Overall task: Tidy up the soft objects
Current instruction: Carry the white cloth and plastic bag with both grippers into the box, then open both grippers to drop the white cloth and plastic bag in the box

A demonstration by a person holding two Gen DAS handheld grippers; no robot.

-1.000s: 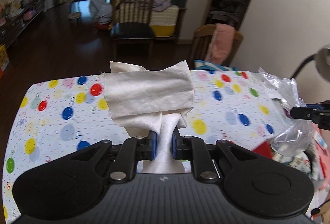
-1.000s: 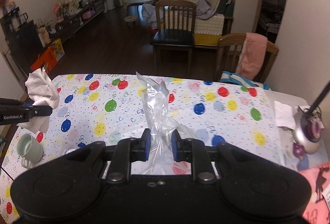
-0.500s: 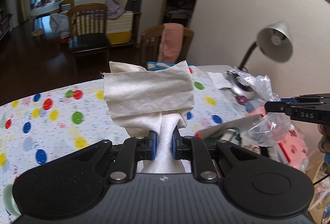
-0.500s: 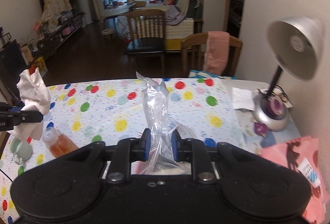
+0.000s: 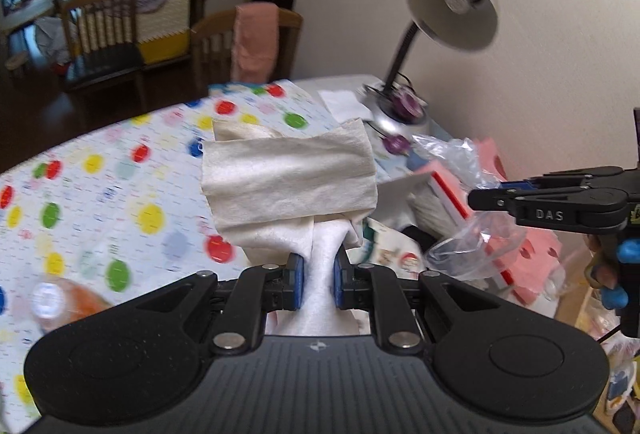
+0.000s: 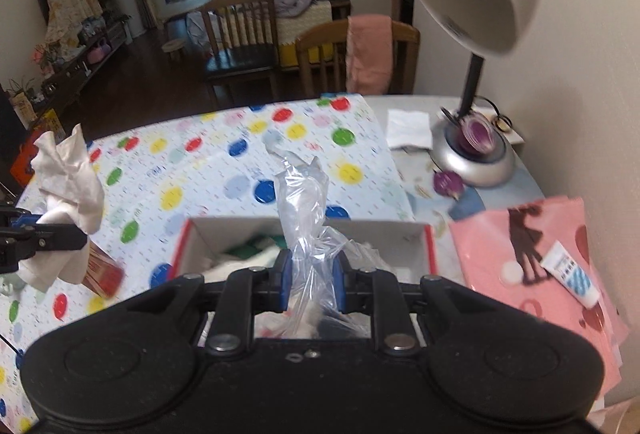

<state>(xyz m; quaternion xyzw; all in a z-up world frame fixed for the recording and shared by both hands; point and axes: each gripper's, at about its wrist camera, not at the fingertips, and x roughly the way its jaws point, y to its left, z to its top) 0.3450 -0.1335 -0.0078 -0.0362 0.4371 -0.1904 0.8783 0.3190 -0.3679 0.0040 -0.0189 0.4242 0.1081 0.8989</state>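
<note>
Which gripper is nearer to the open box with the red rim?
Right. The right gripper holds its plastic bag directly above the box; the left gripper, holding the cloth, is off to the side.

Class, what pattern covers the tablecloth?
Multicoloured polka dots on the white tablecloth; clearest in the right wrist view.
</note>
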